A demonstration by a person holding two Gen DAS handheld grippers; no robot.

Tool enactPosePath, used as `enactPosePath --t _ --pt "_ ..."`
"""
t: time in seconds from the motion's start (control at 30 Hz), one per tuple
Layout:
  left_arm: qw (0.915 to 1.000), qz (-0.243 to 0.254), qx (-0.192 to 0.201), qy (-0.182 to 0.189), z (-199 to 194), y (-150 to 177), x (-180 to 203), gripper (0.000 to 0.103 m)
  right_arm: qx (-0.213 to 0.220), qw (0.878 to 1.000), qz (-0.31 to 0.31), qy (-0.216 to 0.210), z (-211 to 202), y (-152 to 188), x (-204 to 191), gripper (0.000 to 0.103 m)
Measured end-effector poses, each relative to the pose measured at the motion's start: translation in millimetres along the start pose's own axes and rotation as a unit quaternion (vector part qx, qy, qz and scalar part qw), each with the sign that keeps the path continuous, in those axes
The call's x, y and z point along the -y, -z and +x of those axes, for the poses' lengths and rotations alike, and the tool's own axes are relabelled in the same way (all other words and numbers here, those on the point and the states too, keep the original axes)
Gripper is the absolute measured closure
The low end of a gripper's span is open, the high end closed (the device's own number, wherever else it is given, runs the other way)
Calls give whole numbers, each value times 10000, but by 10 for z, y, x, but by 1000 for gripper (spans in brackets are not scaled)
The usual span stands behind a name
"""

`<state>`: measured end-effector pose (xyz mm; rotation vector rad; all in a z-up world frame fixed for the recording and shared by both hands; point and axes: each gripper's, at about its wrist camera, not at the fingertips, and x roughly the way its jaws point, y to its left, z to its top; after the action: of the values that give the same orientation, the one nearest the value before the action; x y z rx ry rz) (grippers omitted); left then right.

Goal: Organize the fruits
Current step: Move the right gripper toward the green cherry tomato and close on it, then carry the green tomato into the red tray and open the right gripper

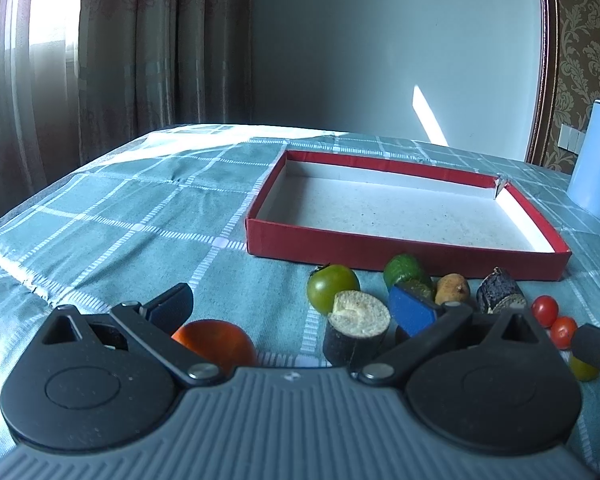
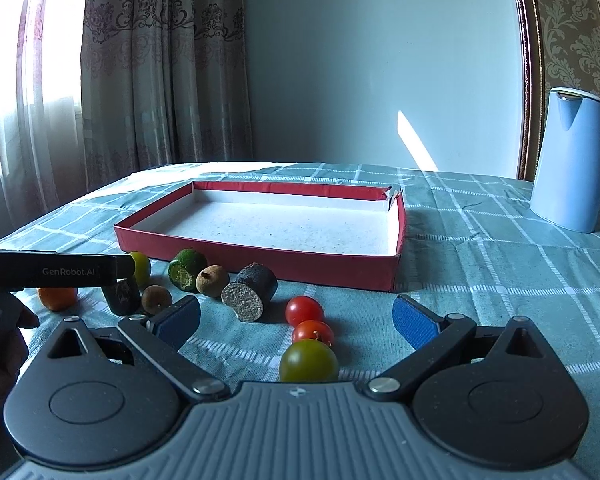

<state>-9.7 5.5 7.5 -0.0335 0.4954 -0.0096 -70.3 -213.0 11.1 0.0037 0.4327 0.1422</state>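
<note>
Loose fruit lies on the checked cloth in front of a shallow red box (image 1: 404, 248) (image 2: 260, 268) with a white floor. My left gripper (image 1: 296, 308) is open, low over the cloth. An orange fruit (image 1: 214, 344) sits by its left finger and a dark cut piece with a pale top (image 1: 358, 332) by its right one; a green tomato (image 1: 332, 288) lies just beyond. My right gripper (image 2: 298, 320) is open too, with a green tomato (image 2: 308, 362) and two red cherry tomatoes (image 2: 304, 310) between its fingers, untouched.
A green cut fruit (image 2: 186, 268), two brown longans (image 2: 212, 278) and a dark cylinder piece (image 2: 250, 292) lie along the box's front wall. A pale blue jug (image 2: 568, 160) stands at the right rear. A hand (image 2: 4, 340) holds the left gripper's black casing (image 2: 56, 270).
</note>
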Motion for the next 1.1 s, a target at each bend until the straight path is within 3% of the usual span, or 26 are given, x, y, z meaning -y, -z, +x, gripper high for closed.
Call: enactPosePath --t 0.43,0.53,0.73,0.83,1.0,1.1 --pt "10000 -20 -1 2 11 15 -9 0 -50 9997 -160 -164 -124 46 26 1" --pt "10000 -24 9 -6 14 19 -12 0 -147 9995 -186 -200 -114 54 25 14" --pt "10000 -28 7 2 13 24 -15 0 -242 9993 -226 -173 -71 64 22 18" --pt "10000 -31 7 3 11 25 -16 0 -409 9988 -204 -199 -21 79 20 45" --pt "10000 -30 4 7 12 27 -16 0 -502 9985 -140 -193 9 85 35 46" --pt "10000 -31 3 7 13 27 -16 0 -520 9985 -101 -157 22 88 40 51"
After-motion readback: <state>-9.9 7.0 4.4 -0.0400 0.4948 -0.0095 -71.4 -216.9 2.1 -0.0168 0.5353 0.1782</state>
